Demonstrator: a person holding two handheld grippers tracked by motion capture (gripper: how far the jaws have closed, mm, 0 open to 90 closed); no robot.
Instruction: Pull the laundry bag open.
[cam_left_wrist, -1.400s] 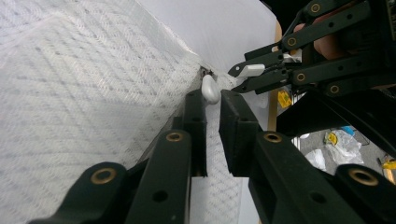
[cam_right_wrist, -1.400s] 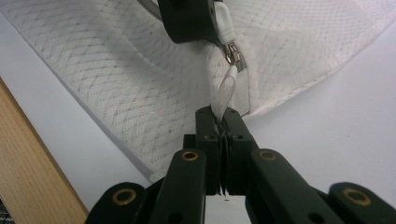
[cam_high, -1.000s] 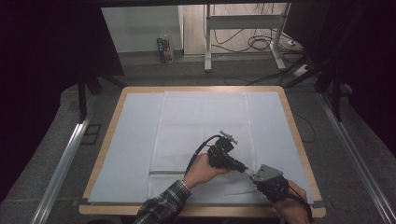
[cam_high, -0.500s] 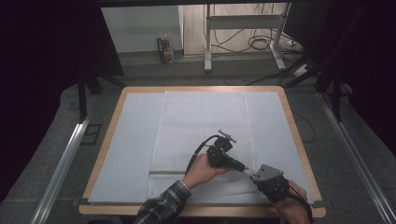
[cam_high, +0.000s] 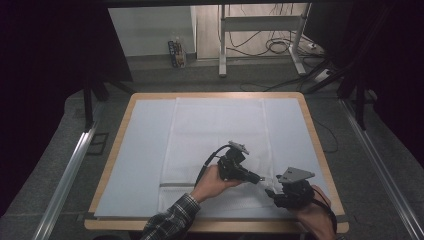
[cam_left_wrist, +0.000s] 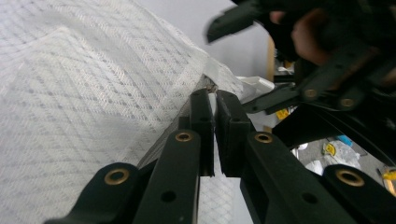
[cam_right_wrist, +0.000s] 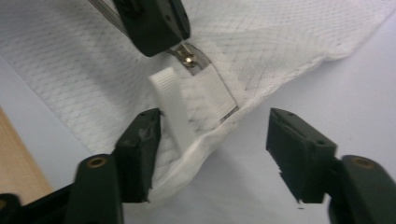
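Pinching the mesh bag (cam_high: 215, 135), the left gripper (cam_high: 258, 178) blocks its zipper pull (cam_right_wrist: 189, 59).

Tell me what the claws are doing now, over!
Left claw shut on the zipper pull of the white mesh bag. Right claw open around the bag's corner, by the white loop. Nothing in the way.

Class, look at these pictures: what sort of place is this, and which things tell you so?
Probably a lab or workshop set up for recording, not a home. A wooden-edged table stands between metal rails, loose cables trail over the floor behind, and a white mesh bag lies spread flat on it.
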